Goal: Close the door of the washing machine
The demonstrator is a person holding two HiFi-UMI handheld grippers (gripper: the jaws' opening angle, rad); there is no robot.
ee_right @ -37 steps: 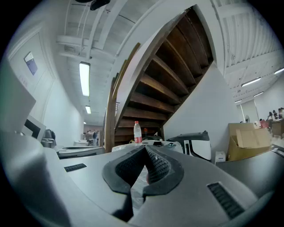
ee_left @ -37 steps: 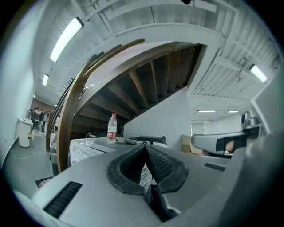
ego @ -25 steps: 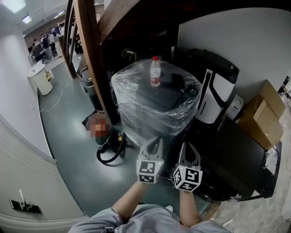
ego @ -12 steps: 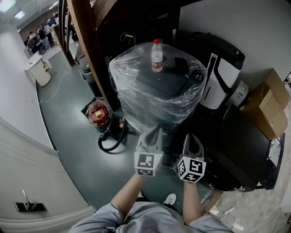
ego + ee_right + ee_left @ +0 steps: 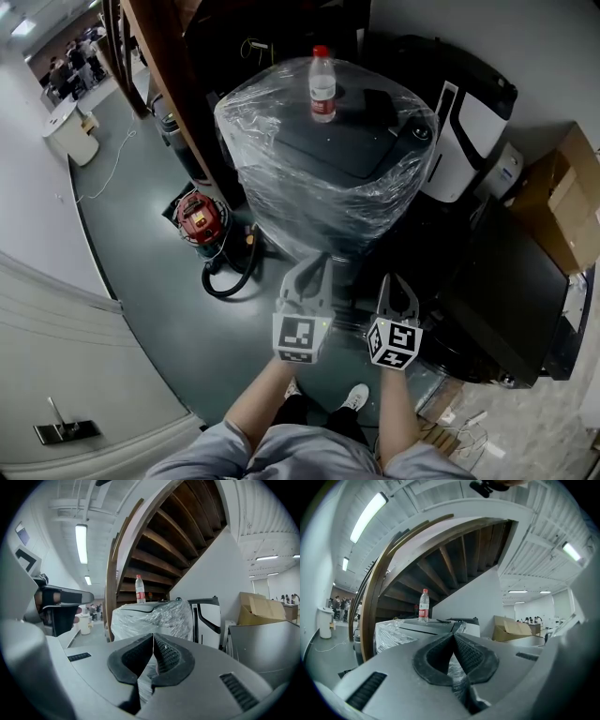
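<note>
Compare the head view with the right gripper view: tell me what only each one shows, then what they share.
Only the head view: the red vacuum on the floor and the person's forearms. Only the right gripper view: the right tool with its jaws shut on nothing, and the underside of the stair treads. Both: the plastic-wrapped machine, the bottle standing on it, and the cardboard box.

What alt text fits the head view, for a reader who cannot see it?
The left gripper and right gripper, jaws shut and empty, point at a plastic-wrapped washing machine with a bottle standing on top. A red vacuum cleaner sits on the floor to its left.
</note>
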